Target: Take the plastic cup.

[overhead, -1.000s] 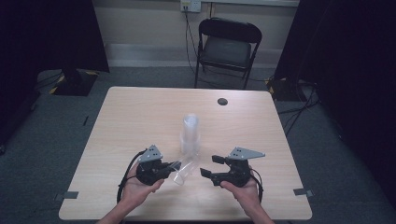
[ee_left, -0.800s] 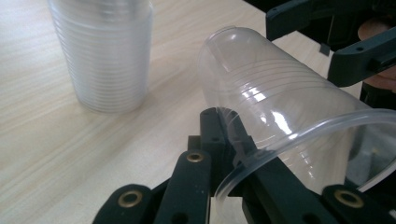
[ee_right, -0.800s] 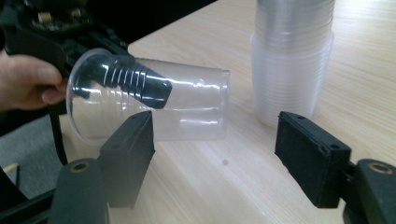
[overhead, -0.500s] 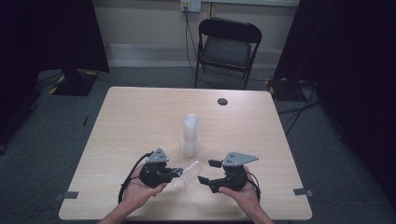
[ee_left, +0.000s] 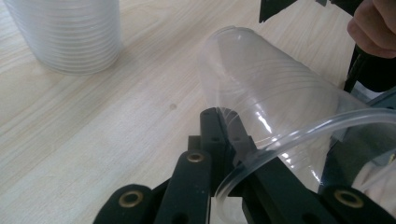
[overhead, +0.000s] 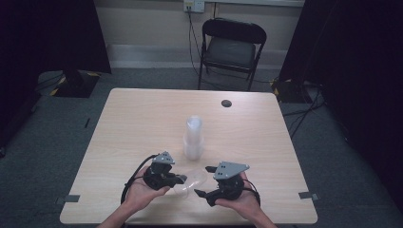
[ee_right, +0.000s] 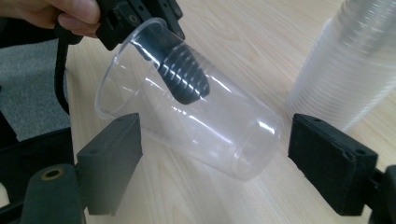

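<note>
Since the clear, thin-walled plastic cup (ee_right: pixel 187 116) is pinched only at its rim by the left gripper (ee_left: pixel 224 135), one jaw inside the mouth and one outside, it hangs tilted just above the pale wooden table (overhead: pixel 142 118), base pointing toward the right gripper (ee_right: pixel 215 158). That gripper's jaws have just been opening and now stand spread to either side of the cup's lower body without pressing it. I judge the cup very light, slick and easily crushed or creased, so a gentle hold across the ribbed wall near the stiffer base suits best. Beyond it stands the upturned stack of clear plastic cups (ee_right: pixel 350 65).
</note>
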Tool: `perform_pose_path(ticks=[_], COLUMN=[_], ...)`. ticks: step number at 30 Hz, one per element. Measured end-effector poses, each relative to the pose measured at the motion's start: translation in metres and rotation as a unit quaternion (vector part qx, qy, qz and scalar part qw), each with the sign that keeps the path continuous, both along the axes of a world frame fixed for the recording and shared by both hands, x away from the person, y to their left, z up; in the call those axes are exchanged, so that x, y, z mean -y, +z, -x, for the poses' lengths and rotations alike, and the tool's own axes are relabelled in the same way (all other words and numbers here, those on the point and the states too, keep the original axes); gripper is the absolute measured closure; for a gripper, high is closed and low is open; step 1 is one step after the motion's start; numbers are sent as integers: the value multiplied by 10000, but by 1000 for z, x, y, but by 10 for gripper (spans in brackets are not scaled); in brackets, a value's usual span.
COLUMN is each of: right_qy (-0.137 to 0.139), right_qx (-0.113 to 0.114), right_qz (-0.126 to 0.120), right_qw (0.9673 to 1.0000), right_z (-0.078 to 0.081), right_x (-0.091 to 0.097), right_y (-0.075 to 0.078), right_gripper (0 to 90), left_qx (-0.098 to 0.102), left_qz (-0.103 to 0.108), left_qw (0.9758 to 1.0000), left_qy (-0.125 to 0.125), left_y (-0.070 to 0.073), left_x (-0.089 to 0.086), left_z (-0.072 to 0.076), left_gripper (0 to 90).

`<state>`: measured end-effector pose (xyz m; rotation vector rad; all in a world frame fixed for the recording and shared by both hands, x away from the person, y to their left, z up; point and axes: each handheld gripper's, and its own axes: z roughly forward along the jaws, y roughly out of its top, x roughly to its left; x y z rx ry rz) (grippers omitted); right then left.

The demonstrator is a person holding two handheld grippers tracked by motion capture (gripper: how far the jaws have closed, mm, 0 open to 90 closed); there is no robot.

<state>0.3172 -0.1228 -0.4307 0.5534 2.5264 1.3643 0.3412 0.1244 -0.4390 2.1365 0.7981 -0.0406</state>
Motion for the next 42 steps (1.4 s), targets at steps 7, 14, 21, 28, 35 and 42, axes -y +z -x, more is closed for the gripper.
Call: perform_pose_path(ticks=[7,14,21,28,35,42], right_qy=[151,164,138,133,124,63], right_qx=[241,443,501,663,836,877], right_qz=[366,580,775,956,1112,1136], right_qw=[9989,9972,9956,9931,9902,9896], right_z=[3,4,3,5,7,5], right_x=[-4,-4,-3,-8,-14,-13], right_y=[1,-3,-5,-6,-7,-9], right_gripper=[165,137,133,132,130,149], left_qx=[-186,-405,-519,-644,-780,-914], left_qz=[-26,-177,-243,-124,-8,35], left_qw=[9997,9987,9980,9975,9967,9955], left_qy=[-165,-256,-261,-272,-227,-248], left_y=[5,7,7,9,11,9], left_x=[7,18,27,30,39,47], left_z=[-7,-18,-23,-24,-27,-28], left_gripper=[900,900,900,900,899,898])
